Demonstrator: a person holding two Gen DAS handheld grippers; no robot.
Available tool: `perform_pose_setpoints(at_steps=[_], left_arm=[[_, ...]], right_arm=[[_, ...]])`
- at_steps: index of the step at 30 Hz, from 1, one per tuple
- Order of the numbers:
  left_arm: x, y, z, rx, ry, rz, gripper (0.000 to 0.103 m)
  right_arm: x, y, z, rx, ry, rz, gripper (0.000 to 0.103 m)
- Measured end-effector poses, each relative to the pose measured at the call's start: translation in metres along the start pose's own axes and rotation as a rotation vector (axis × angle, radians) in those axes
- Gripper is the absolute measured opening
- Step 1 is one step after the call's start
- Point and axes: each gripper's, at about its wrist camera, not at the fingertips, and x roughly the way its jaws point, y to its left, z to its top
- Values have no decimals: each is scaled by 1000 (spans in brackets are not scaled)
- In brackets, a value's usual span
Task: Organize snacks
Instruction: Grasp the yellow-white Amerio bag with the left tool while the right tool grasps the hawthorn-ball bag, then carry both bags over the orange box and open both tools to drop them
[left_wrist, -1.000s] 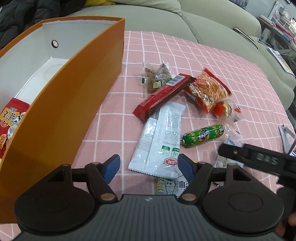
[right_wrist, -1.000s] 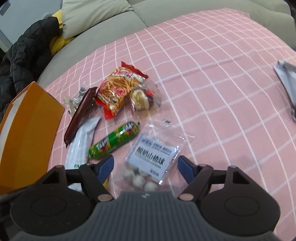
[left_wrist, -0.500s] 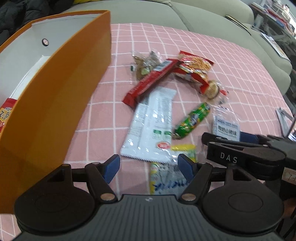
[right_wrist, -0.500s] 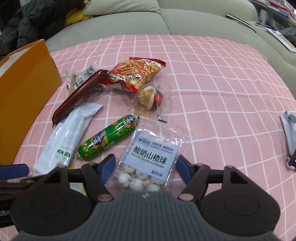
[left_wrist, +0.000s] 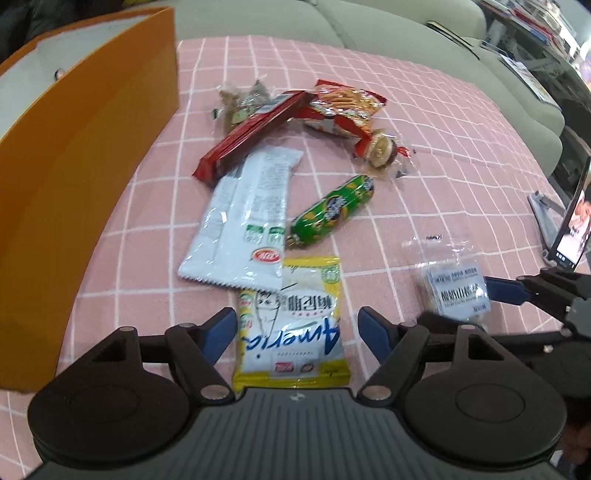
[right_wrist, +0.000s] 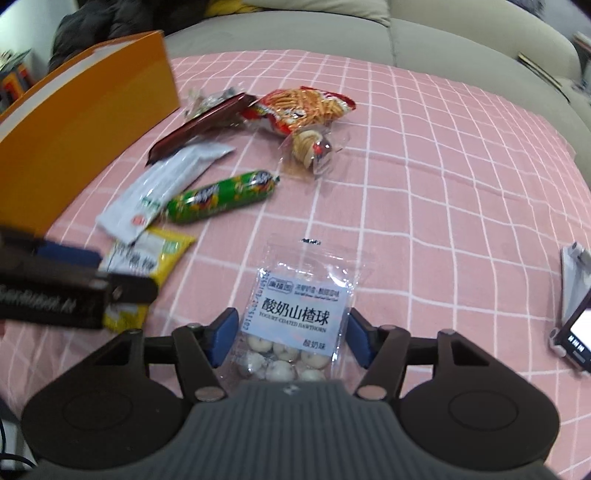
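Note:
Snacks lie loose on the pink checked cloth (left_wrist: 424, 155). My left gripper (left_wrist: 297, 328) hangs low over a yellow packet (left_wrist: 291, 325), which lies between its blue pads without touching them; its jaws are opening. My right gripper (right_wrist: 291, 328) is closing on a clear bag of white hawthorn balls (right_wrist: 299, 314), and the pads press its side edges so that it bows. Further back lie a white packet (left_wrist: 247, 221), a green sausage (left_wrist: 332, 210), a red bar (left_wrist: 255, 129) and a red chips bag (left_wrist: 343, 107).
A tall orange box (left_wrist: 92, 166) with white inner walls stands along the left. A small clear-wrapped cake (left_wrist: 380, 151) lies by the chips. A phone on a stand (right_wrist: 576, 328) sits at the right edge. A grey sofa (left_wrist: 406, 33) runs behind.
The left gripper has moved toward me, bringing the yellow packet between its pads. The right gripper has rolled level and its pads have closed in on the hawthorn ball bag, narrowing it.

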Motion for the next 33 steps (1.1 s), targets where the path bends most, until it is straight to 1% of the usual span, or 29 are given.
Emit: perform_pose_setpoints(at_steps=[3,5,7,8,10,14,16,17,18,21,27,33], left_arm=[[5,-9,-1,42,-10,38,90],[7,-13,-1,68,-15,67,90],[9,-16,-1,84,-19,86,90],[9,-18,-2,91,-23,93,89],[10,-20,-4,105,-31,103,88],[9,-19,-5,103,-51,108,78],[8,-19,-6,118,-59,106,68],[7,-19,-6,121,-62,102,62],[6,-18,-6,120,-65,101,59],[4,-15,-8,113,-72,87,58],[-3,-12,-13,108,-82,72,58],[-24,-7,-17,98,-83,72,58]], right_arm=[[-4,4,-5,-38,0,10,61],[-5,6,-8,-44,-2,1,63],[-5,7,-8,-31,-4,-10,65],[-5,7,-8,-13,-5,-18,68],[-3,7,-6,23,-8,-22,69],[2,14,-4,56,-9,-69,69],[4,19,-4,45,-12,-90,69],[4,21,-5,39,-13,-98,69],[4,22,-5,37,-16,-100,67],[3,23,-6,35,-21,-84,60],[1,23,-6,45,-14,-62,54],[-6,25,-9,51,17,-34,52]])
